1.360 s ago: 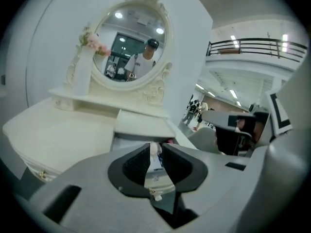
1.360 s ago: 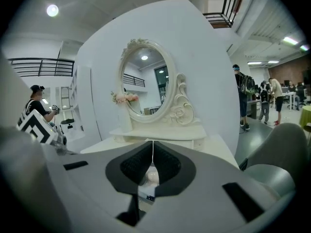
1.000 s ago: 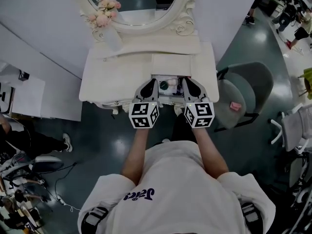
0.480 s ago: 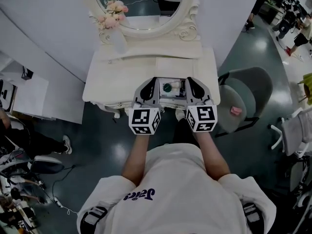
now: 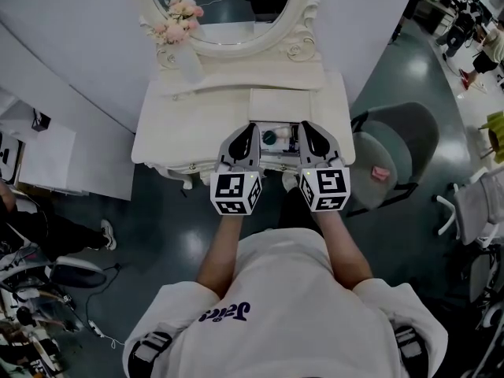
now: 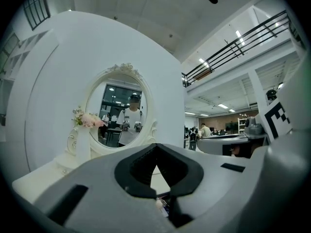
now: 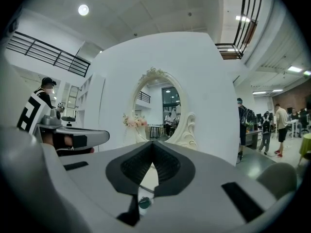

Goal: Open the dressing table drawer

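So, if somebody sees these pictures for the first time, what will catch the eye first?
First comes the cream-white carved dressing table, with its oval mirror and the pink flower bouquet at the mirror's left, in the upper middle of the head view. Next come the two grey tools with black-and-white marker cubes. The left tool and the right tool, both shut, flank the open drawer at the table's front.
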{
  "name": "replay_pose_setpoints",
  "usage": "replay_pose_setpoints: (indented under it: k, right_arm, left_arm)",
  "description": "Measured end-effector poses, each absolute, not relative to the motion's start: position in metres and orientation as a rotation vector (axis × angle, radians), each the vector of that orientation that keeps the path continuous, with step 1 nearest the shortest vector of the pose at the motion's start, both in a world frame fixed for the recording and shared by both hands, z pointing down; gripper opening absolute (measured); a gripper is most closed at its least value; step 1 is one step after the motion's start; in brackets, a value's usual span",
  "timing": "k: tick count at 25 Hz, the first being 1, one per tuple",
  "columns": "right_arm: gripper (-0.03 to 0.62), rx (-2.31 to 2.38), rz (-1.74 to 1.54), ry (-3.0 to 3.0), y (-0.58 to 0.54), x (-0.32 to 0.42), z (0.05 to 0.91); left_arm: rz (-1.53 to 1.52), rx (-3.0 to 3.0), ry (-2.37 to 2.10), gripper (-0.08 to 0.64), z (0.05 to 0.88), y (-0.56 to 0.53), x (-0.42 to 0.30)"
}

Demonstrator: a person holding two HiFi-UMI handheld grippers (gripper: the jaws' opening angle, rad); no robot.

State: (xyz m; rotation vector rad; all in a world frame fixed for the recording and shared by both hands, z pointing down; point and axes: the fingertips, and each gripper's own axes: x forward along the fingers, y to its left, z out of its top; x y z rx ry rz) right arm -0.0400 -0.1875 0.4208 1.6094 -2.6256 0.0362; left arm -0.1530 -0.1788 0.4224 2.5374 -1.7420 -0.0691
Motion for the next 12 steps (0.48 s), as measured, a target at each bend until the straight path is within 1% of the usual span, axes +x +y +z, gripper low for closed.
replay_pose_setpoints:
  k: [12]
  right_arm:
    - [0.009,1.58,0.054,-2.62,-0.196,-0.054,0.432]
  left_arm:
    - [-0.042,2.51,-1.725,0.014,0.439,-0.191,-0.16]
